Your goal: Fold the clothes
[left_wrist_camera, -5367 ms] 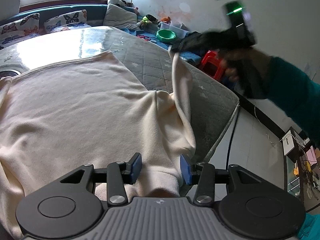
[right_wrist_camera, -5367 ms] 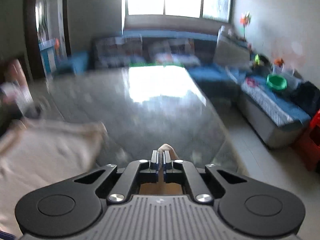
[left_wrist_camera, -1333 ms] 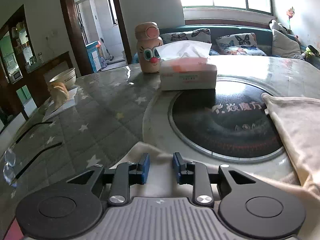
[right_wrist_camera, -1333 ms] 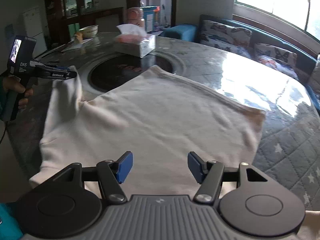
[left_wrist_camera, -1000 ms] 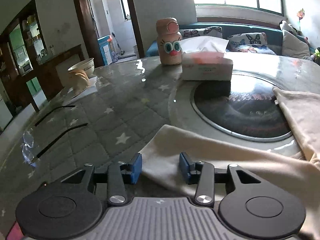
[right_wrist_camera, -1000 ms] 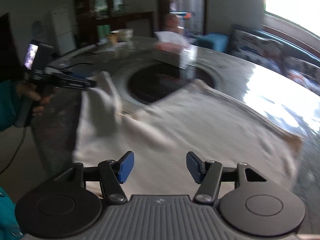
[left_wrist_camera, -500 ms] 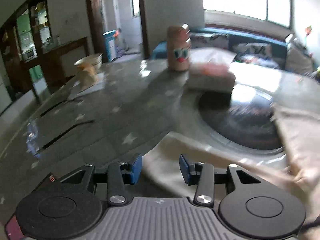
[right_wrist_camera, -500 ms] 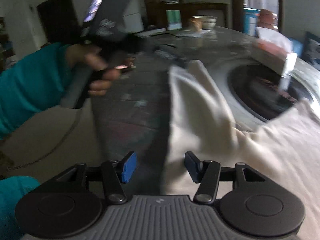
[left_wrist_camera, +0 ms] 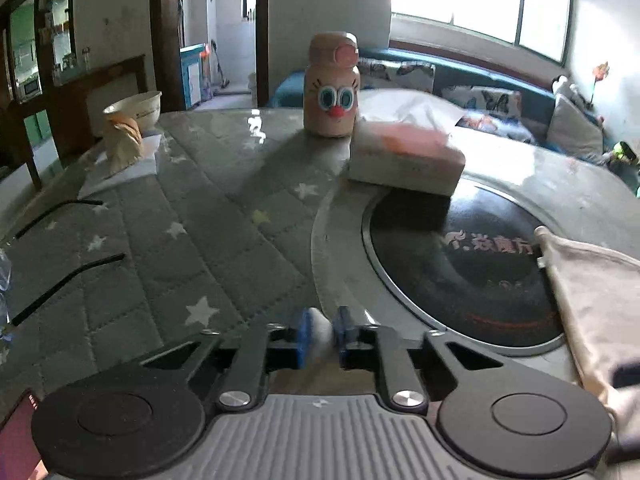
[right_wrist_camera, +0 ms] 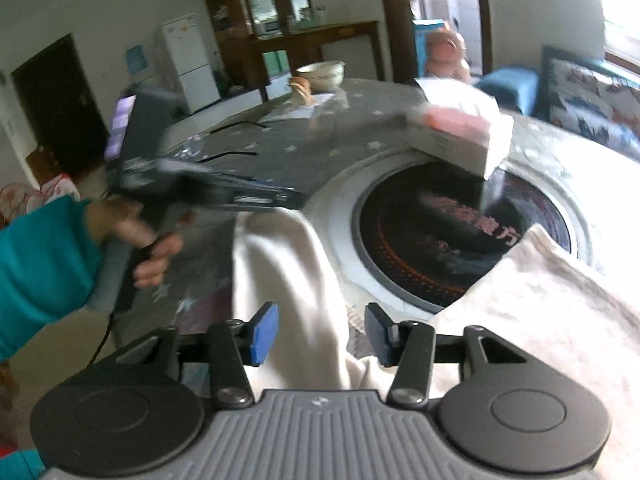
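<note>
A cream sweatshirt (right_wrist_camera: 536,292) lies on the round table, its body at the right in both views (left_wrist_camera: 596,304). My left gripper (left_wrist_camera: 320,334) is shut on the end of the sweatshirt's sleeve, a small wad of cream cloth showing between its blue pads. In the right wrist view that gripper (right_wrist_camera: 292,200) holds the sleeve (right_wrist_camera: 288,276) lifted off the table. My right gripper (right_wrist_camera: 320,330) is open, its blue pads either side of the hanging sleeve's lower part, not touching it.
A black round hotplate (left_wrist_camera: 452,264) sits in the table's middle. A tissue box (left_wrist_camera: 404,160) and a pink cartoon bottle (left_wrist_camera: 332,88) stand behind it. A bowl (left_wrist_camera: 134,110) and black cables (left_wrist_camera: 68,280) lie at the left on the starred grey cover.
My left gripper has shut on the sleeve end and lifted it. My right gripper has swung left toward the sleeve, staying open.
</note>
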### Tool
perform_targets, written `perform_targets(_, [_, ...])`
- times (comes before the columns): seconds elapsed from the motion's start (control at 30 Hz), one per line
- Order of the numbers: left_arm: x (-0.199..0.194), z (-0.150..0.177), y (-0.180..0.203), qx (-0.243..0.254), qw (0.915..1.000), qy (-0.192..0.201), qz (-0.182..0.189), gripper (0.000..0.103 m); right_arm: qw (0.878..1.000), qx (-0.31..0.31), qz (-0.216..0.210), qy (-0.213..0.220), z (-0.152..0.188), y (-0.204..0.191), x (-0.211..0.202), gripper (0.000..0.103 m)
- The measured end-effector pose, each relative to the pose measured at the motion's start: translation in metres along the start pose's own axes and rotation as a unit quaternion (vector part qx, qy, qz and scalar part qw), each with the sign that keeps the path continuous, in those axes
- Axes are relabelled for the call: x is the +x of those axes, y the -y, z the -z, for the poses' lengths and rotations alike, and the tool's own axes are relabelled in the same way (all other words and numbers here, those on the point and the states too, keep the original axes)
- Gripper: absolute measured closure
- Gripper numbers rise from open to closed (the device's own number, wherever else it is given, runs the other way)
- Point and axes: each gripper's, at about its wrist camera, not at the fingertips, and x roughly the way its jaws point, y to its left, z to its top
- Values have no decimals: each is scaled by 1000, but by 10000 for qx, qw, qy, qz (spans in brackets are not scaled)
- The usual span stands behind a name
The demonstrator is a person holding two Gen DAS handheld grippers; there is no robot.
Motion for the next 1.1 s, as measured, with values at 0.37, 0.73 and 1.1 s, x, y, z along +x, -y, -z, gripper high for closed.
perform_targets(0.37, [-57, 25, -36, -412, 9972, 510, 357, 96, 9996, -160, -172, -148, 3, -6, 32, 83])
perform_targets(0.73, [-85, 49, -48, -440, 9978, 470, 174, 71, 9913, -1292, -232, -131, 18, -50, 20, 82])
perform_targets(1.1, [-84, 51, -42, -180, 9973, 422, 571, 87, 9928, -1164, -277, -40, 7, -41, 14, 82])
